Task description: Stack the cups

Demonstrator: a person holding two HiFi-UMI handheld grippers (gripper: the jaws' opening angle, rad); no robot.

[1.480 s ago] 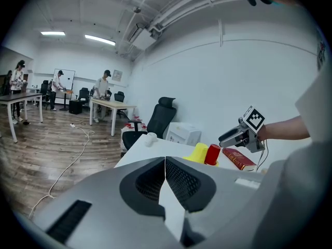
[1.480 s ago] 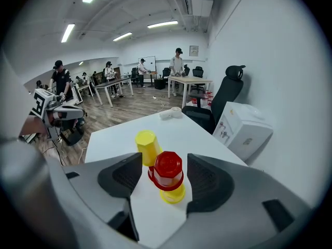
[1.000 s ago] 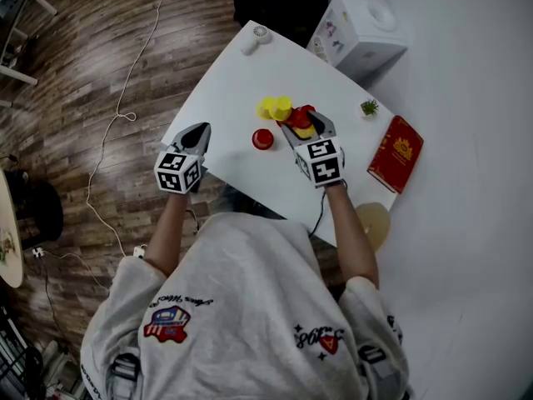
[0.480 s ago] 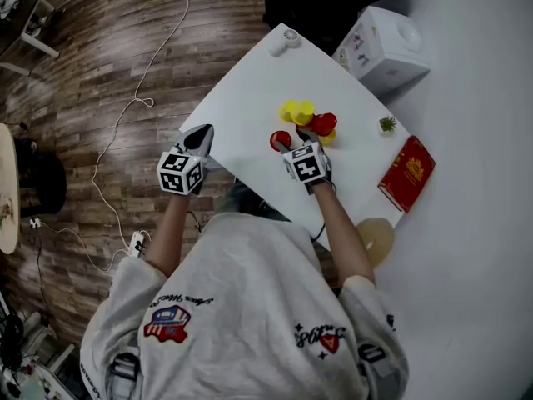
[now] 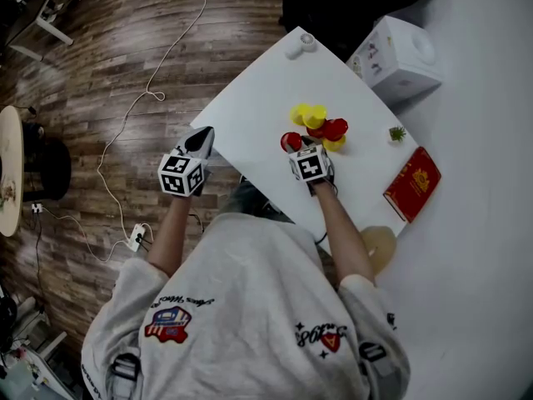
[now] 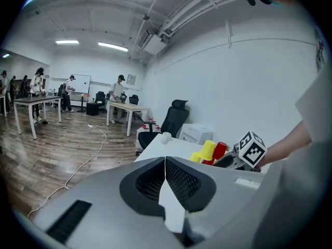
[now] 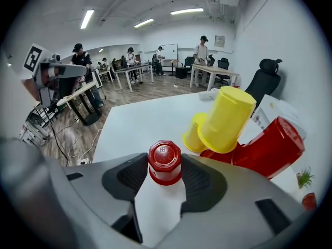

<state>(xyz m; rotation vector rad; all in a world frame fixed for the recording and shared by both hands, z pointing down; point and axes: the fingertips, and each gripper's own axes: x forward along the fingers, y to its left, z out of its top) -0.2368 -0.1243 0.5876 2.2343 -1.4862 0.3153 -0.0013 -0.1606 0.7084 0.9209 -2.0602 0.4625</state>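
My right gripper (image 7: 165,155) points down at the white tabletop (image 7: 136,122). A small red cup (image 7: 165,165) stands upside down between my jaws, which have just been closing and sit against its two sides. Beyond it, toward the tabletop's right side, a yellow cup (image 7: 226,119) tilts over a second yellow cup (image 7: 192,135), just beside a larger red cup (image 7: 271,145) lying on its side. A small green plant (image 7: 305,179) stands near the right edge.

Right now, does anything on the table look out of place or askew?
Yes. Behind the upside-down red cup, the other cups form a loose heap: a yellow cup and a second red cup are tilted over, not standing or nested neatly.
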